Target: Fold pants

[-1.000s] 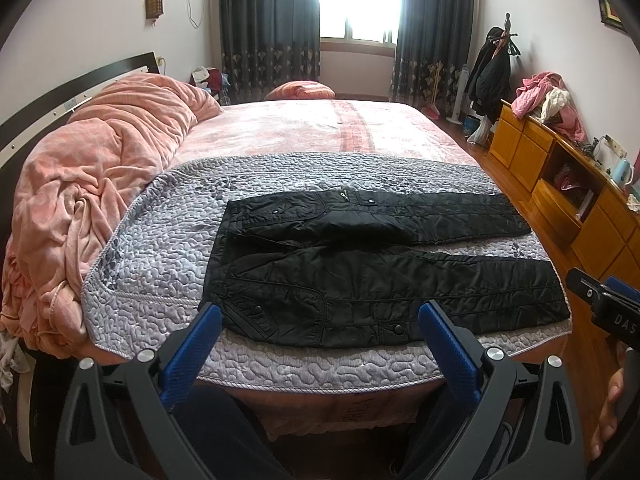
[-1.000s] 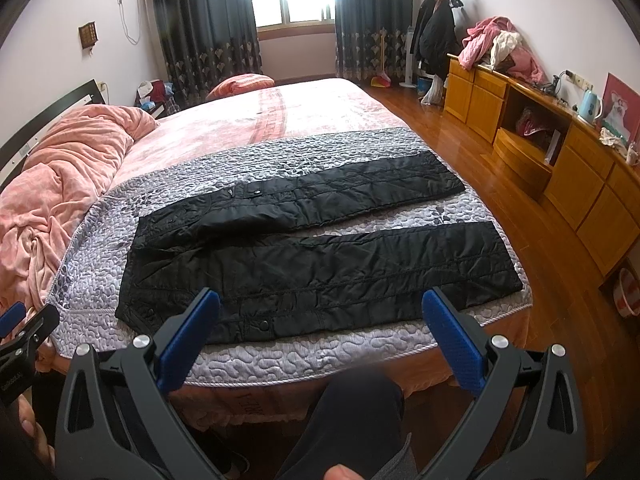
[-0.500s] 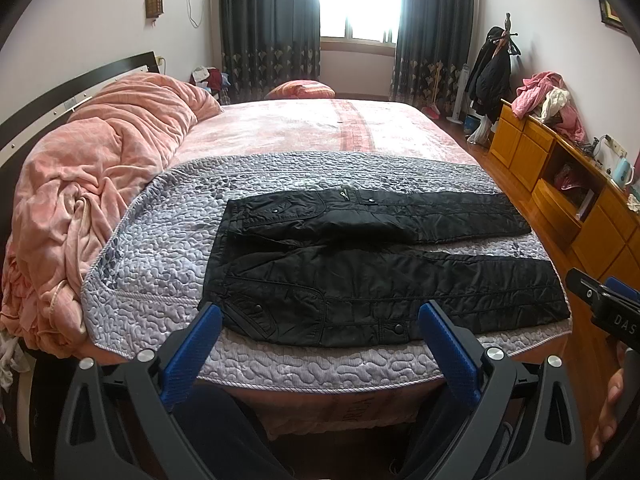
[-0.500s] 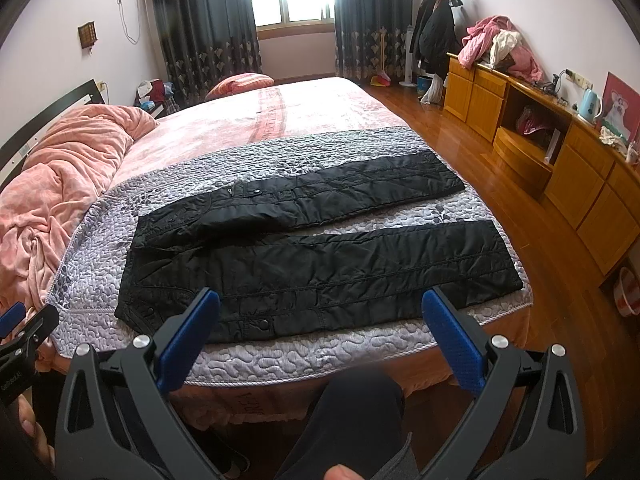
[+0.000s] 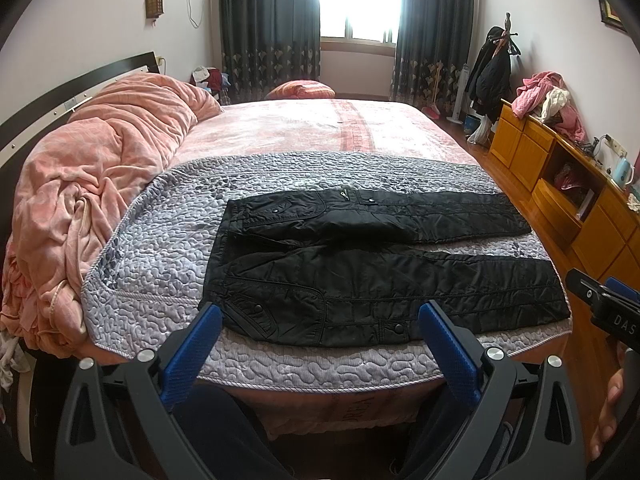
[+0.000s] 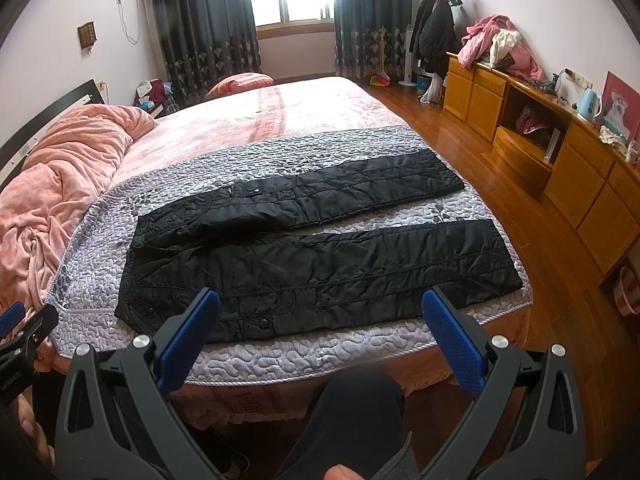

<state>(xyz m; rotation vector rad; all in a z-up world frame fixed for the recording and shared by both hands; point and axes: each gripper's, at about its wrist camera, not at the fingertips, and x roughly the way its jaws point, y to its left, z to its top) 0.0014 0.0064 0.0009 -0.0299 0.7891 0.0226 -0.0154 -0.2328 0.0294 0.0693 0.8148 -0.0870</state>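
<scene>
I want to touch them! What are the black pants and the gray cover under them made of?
The black pants look like smooth, slightly shiny padded fabric, maybe nylon: light glints on them and stitched lines run along the legs. The gray cover looks like soft quilted cloth, with puffy squiggly stitching and a corded edge.

The pants [image 5: 360, 276] are black quilted cloth with a faint sheen, lying on a grey stitched, pebbly-textured bedspread [image 5: 168, 248]. Left of the bedspread, the pink blanket [image 5: 92, 168] looks plush. The wooden floor [image 6: 472, 160] is glossy.
</scene>
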